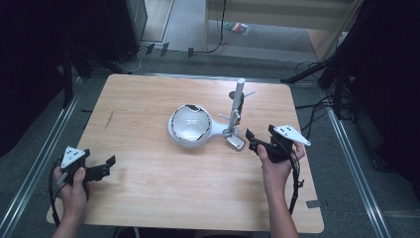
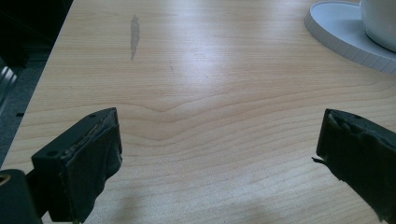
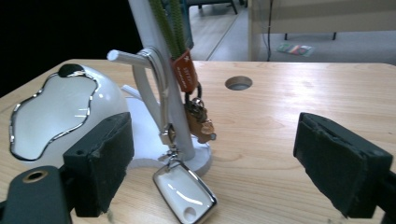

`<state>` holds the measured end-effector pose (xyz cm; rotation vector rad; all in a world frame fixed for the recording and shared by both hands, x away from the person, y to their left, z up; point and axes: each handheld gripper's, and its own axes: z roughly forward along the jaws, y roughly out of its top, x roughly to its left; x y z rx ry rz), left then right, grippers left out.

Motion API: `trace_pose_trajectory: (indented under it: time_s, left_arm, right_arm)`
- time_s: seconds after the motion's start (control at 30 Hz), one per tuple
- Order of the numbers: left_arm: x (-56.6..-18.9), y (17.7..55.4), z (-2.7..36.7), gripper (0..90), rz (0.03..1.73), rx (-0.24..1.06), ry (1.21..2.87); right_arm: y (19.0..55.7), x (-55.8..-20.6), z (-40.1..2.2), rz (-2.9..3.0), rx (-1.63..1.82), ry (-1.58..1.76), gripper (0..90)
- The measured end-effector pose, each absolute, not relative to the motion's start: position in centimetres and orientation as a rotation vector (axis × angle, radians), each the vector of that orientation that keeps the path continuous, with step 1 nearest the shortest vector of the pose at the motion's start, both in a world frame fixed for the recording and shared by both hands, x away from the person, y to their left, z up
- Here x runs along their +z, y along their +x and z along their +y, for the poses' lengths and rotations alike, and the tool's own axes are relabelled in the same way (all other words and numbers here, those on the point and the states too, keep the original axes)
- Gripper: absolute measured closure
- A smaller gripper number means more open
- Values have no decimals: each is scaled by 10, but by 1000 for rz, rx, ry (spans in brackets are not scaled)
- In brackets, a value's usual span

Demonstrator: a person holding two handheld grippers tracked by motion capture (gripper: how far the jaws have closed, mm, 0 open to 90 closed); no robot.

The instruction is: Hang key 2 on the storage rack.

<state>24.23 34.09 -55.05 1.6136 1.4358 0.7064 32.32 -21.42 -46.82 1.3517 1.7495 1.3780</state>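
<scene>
A white stand [image 1: 238, 96] with side pegs rises from a base that also carries a white dome [image 1: 189, 124] with a chrome-edged window. In the right gripper view a chain hangs from a peg of the stand [image 3: 140, 18] down to a silver-framed white tag [image 3: 184, 189] lying on the table. A green cord with an orange tag [image 3: 184, 72] and a brown charm hangs beside the post. My right gripper [image 1: 251, 141] [image 3: 217, 140] is open just right of the silver tag [image 1: 236, 142], nothing between its pads. My left gripper [image 1: 107, 167] [image 2: 219, 140] is open over bare wood near the front left.
The wooden table [image 1: 163, 193] has a dark streak [image 2: 134, 35] at its left and a round hole [image 3: 238, 83] behind the stand. The stand's white base [image 2: 336, 32] lies ahead and right of the left gripper. Metal rails, cables and dark equipment surround the table.
</scene>
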Motion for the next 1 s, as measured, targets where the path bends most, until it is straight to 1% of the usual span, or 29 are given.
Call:
trace_pose_trajectory:
  time_s: [0.13,0.23,0.7,1.0]
  left_arm:
    - [-550,242,341,5,1437,706,1614]
    - [-550,242,341,5,1438,704,1615]
    - [-550,242,341,5,1440,702,1617]
    - [-550,242,341,5,1440,704,1616]
  right_arm:
    - [322,-470,-216,1756,1354,1353,22]
    - [319,-471,-217,1757,1343,1342,0]
    - [306,-478,-223,1747,1237,1326,0]
    - [291,-489,-244,1755,1211,1344,0]
